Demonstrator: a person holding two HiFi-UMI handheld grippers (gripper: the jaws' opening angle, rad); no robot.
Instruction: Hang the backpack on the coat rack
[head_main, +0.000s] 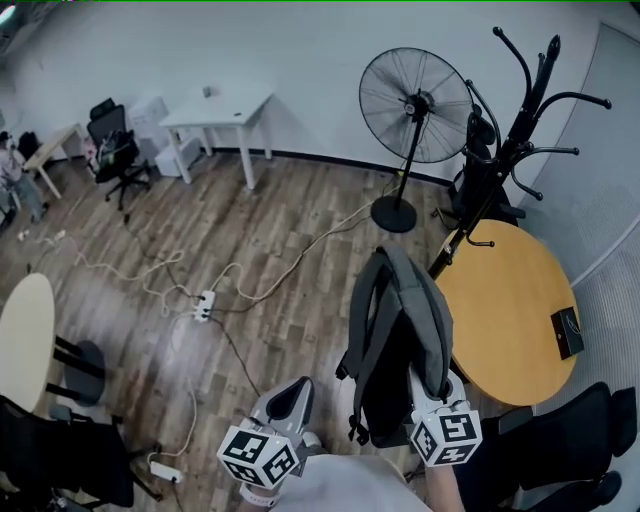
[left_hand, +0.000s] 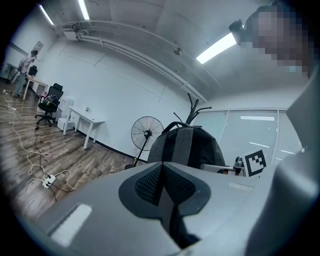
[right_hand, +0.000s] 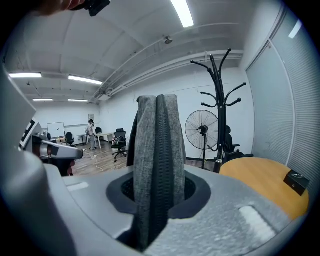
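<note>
Right gripper (right_hand: 158, 197) is clamped on a grey strap with a black ribbed band down its middle. The strap fills the gap between the jaws and runs up out of them. It belongs to the backpack (head_main: 400, 325), grey and black, which is held up clear of the floor just ahead of that gripper. In the head view the right gripper (head_main: 428, 388) sits at the pack's near lower edge, with its marker cube below it.

Left gripper (left_hand: 163, 186) has its jaws closed together, pads meeting in one seam, nothing between them. In the head view the left gripper (head_main: 290, 398) is beside the pack to the left, apart from it, not touching. From the left gripper view the backpack (left_hand: 187, 145) shows straight ahead with its two grey straps facing the camera.

Further out, the round wooden table (head_main: 505, 345) lies just right of the pack, with a small black item (head_main: 567, 332) near its far right edge. The coat rack (head_main: 520, 115) is black with curved hooks and stands beyond the table, well apart from the pack, none of its hooks carrying it. A standing fan (head_main: 415, 105) is just left of the rack. White cables and a power strip (head_main: 204, 305) lie on the wood floor (head_main: 280, 230). A white desk (head_main: 215, 110) stands at the far wall, with an office chair (head_main: 115, 145) to its left.
</note>
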